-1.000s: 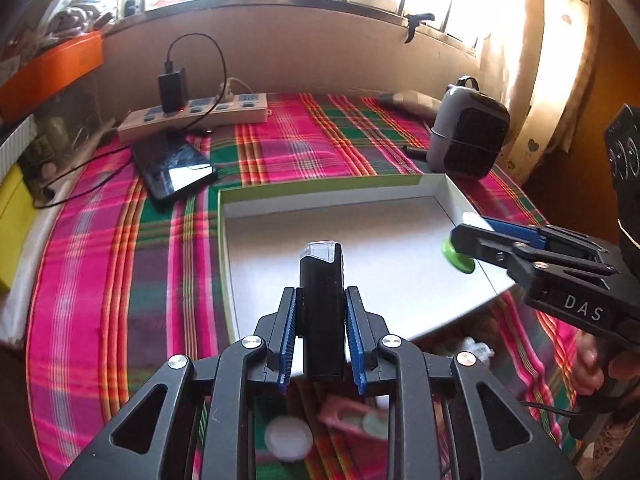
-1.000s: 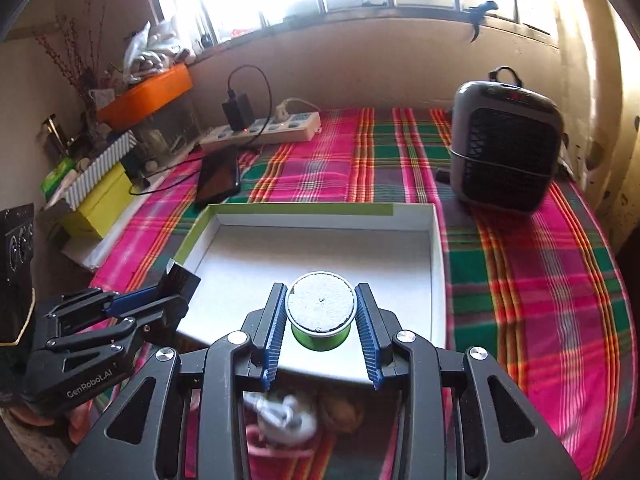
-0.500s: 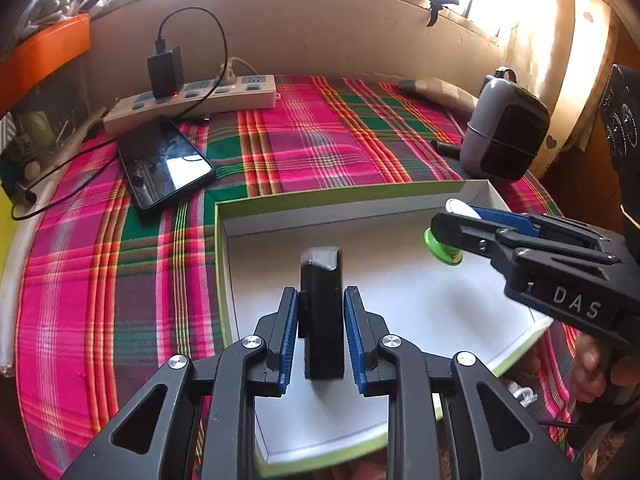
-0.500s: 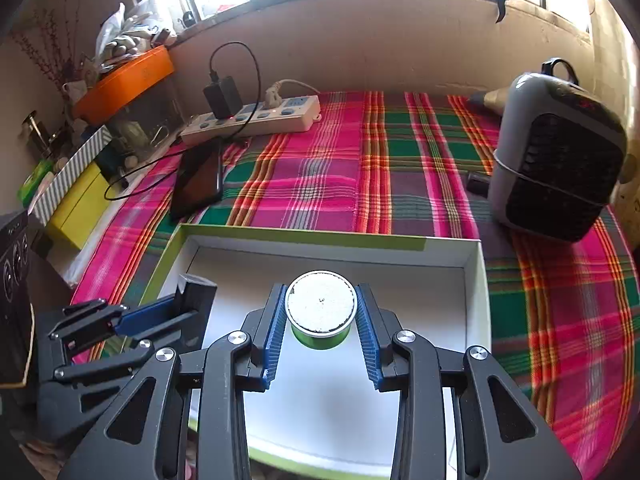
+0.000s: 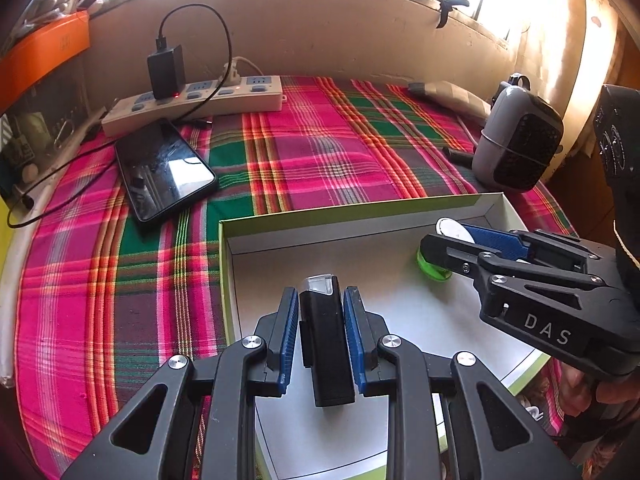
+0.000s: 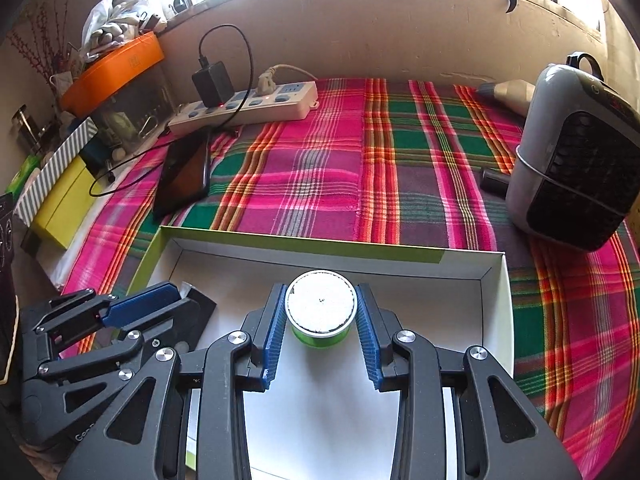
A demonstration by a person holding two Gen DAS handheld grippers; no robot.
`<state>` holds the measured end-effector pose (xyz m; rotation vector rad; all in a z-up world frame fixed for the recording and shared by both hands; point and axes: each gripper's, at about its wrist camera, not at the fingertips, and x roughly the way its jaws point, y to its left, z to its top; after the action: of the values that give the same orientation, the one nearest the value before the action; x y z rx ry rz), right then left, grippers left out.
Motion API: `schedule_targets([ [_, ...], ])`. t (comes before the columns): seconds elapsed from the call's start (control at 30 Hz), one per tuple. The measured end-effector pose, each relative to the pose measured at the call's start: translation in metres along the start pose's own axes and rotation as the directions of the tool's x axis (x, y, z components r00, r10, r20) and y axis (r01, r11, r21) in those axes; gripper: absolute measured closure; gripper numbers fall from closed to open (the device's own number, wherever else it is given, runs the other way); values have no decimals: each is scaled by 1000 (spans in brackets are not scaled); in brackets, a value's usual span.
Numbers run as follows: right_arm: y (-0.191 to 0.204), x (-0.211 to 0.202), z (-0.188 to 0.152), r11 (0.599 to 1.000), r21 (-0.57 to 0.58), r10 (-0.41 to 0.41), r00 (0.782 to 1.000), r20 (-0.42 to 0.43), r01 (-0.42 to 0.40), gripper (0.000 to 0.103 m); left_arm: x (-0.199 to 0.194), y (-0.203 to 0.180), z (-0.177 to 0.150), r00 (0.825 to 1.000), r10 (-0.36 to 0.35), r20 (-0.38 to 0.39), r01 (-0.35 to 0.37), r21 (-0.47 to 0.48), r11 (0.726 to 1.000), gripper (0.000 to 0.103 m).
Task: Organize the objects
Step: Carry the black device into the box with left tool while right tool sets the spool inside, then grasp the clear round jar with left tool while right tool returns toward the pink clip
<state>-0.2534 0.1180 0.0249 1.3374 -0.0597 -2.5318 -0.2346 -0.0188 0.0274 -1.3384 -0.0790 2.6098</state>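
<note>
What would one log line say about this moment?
left gripper: shut on black device | right gripper: shut on green tub | both over tray | neither item released

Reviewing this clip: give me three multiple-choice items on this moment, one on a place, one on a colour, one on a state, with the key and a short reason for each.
1. Where does the dark smartphone lie?
A. inside the box
B. on the plaid cloth beside the white power strip
C. on the grey heater

2. What colour is the body of the small round white-topped container in the right gripper?
A. green
B. red
C. blue

3. What is the state of the left gripper?
A. open and empty
B. out of view
C. shut on a slim black device with a clear tip

Key: B, the phone rests on the cloth left of the shallow white cardboard box; A, green shows below the white top; C, both blue pads press the device's sides.
</note>
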Motion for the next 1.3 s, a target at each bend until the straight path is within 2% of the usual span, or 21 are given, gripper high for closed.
schedule_targets([
  [0.3, 0, 4, -3, 1000, 0, 0, 1000, -2, 0, 67, 1, 1, -2, 1000, 2, -9, -2, -9, 1000, 82],
  [0.43, 2, 2, -5, 1000, -8, -18, 1000, 9, 18, 53, 0, 0, -3, 1000, 3, -4, -3, -9, 1000, 82],
  [0.93, 0, -16, -17, 1000, 22, -18, 999, 41, 17, 52, -25, -4, -14, 1000, 17, 25, -17, -2, 1000, 81],
  [1.3, -1, -53, -37, 1000, 26, -16, 993, 117, 13, 52, -62, -1, -36, 997, 10, 81, -9, -18, 1000, 81],
])
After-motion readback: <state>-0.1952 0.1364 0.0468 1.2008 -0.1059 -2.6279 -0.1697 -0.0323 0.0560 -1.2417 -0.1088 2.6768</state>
